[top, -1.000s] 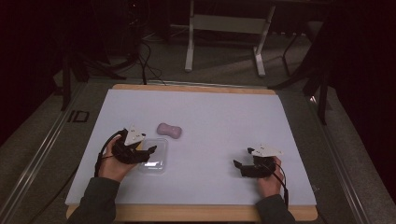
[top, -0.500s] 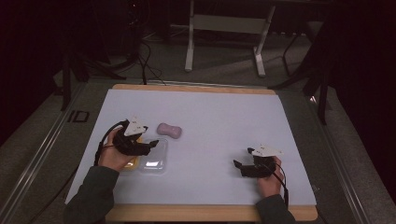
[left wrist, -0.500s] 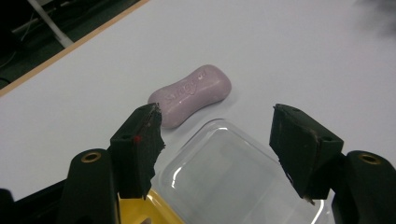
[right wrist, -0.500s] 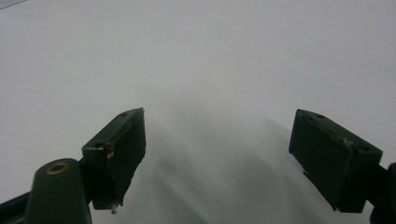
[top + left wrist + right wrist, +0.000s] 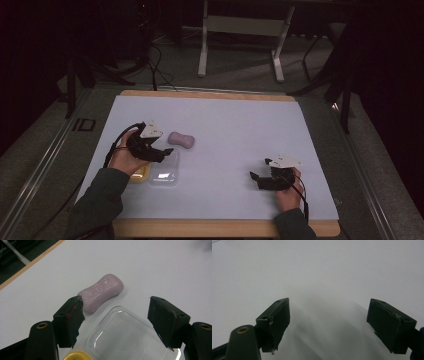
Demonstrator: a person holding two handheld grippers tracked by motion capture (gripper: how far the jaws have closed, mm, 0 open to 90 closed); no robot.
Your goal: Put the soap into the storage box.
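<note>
Starting at the left of the high view, my left gripper (image 5: 161, 151) sits in my left hand (image 5: 125, 159) over the lower-left part of the white table top (image 5: 235, 130), jaws spread wide with nothing between them. Right under it is a clear plastic container (image 5: 164, 172), and there's a yellow thing (image 5: 140, 174) touching its left side, partly hidden by my hand, so I can't really say what it is. In the left gripper view the container (image 5: 125, 337) takes up the bottom middle of the frame between my two black jaws, and a bit of the yellow rim (image 5: 76, 356) peeks in at the bottom edge. Just past the container, up toward the centre of that frame, lies a pink bar of soap (image 5: 101, 292) with raised lettering on top, flat on the table, very close to the container's rim. From above the soap (image 5: 180, 139) is just to the upper right of my left gripper. Way over at the lower right of the high view, well apart from all that, my right gripper (image 5: 257, 178) rests low over bare table in my right hand (image 5: 286, 192). In the right gripper view its jaws are wide apart too, holding nothing, just white surface (image 5: 324, 272) ahead.
</note>
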